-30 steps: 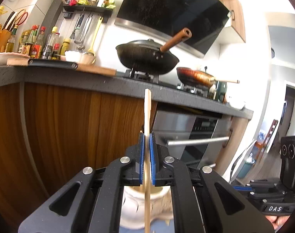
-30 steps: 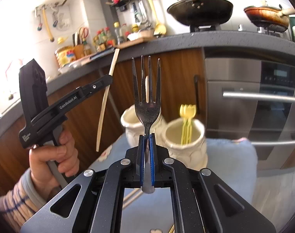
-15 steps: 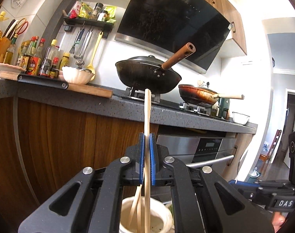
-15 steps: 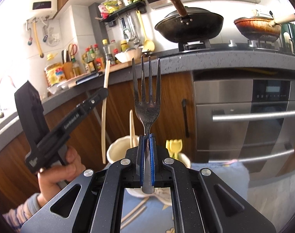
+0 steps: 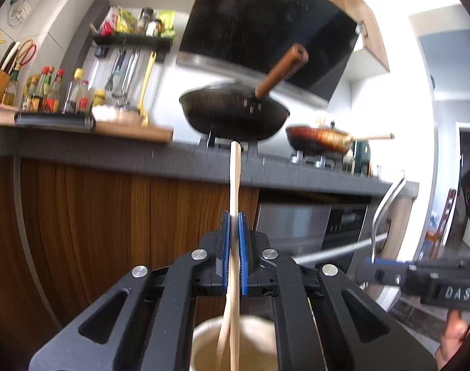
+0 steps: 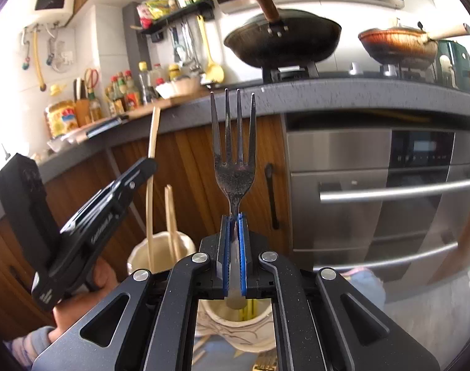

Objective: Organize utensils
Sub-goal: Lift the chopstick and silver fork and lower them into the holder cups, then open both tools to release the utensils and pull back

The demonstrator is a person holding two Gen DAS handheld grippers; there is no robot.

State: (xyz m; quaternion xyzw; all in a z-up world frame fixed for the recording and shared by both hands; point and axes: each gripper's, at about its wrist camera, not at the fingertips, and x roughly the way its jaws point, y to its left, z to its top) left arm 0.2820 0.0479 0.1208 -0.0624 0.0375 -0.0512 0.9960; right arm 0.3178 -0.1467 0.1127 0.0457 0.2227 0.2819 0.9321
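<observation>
My left gripper (image 5: 234, 216) is shut on a wooden chopstick (image 5: 235, 179) that stands upright, its lower end inside a cream ceramic jar (image 5: 259, 334) right below. That gripper (image 6: 149, 162), chopstick (image 6: 153, 136) and jar (image 6: 185, 244), which holds other chopsticks (image 6: 171, 216), also show in the right wrist view. My right gripper (image 6: 234, 216) is shut on a metal fork (image 6: 234, 154), tines up, above a second cream jar (image 6: 235, 327) with yellow utensils (image 6: 250, 307) inside.
Both jars stand on a blue cloth (image 6: 364, 287). Behind are a wooden cabinet front (image 5: 80, 232), a steel oven (image 6: 374, 191), a grey counter (image 6: 327, 95) with two pans (image 6: 284, 40), bottles (image 5: 49, 92) and a cutting board (image 5: 126, 131).
Both grippers have lowered toward the jars. The left chopstick's lower end has gone down into its jar. The fork has moved over the second jar.
</observation>
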